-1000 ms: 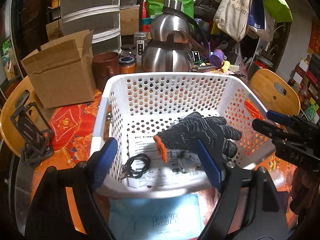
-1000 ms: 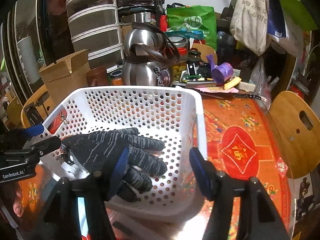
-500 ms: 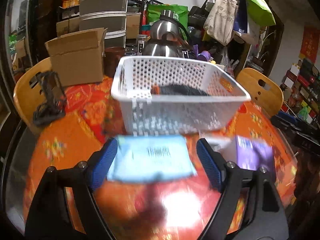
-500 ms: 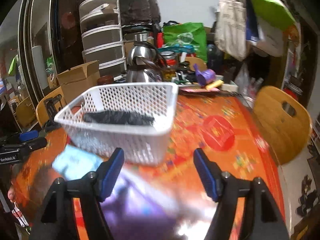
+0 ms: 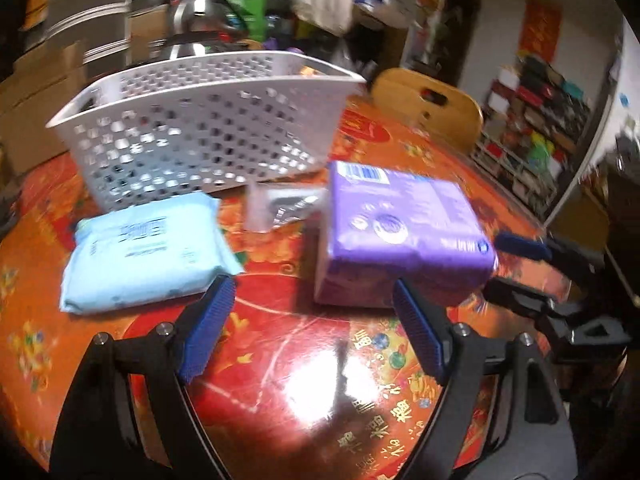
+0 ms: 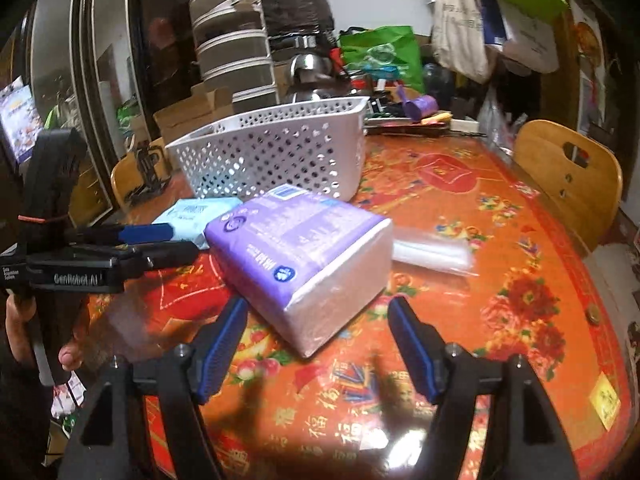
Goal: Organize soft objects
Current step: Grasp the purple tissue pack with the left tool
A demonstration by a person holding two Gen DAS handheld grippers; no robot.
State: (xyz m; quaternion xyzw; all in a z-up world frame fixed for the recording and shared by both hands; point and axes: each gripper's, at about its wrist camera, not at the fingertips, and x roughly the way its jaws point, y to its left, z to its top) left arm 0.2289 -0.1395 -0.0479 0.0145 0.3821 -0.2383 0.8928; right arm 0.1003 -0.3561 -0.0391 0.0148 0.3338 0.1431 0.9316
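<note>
A purple tissue pack (image 5: 400, 236) (image 6: 304, 252) lies on the red table in front of the white perforated basket (image 5: 208, 120) (image 6: 280, 152). A light blue wipes pack (image 5: 148, 248) (image 6: 196, 216) lies left of it. A small clear plastic packet (image 5: 280, 208) sits between them by the basket; the right wrist view shows a clear packet (image 6: 432, 252) right of the purple pack. My left gripper (image 5: 312, 316) is open and empty, just short of both packs. My right gripper (image 6: 316, 332) is open and empty, near the purple pack's front corner. The basket's inside is hidden.
A red patterned tablecloth (image 6: 480, 300) covers the round table. A wooden chair (image 6: 568, 176) stands at the right. A steel kettle (image 5: 200, 24), cardboard boxes (image 6: 192, 116) and stacked drawers (image 6: 236, 60) crowd the back behind the basket.
Both grippers have pulled back out of and down from the basket, leaving the black glove inside. They are now low over the table in front of the packs.
</note>
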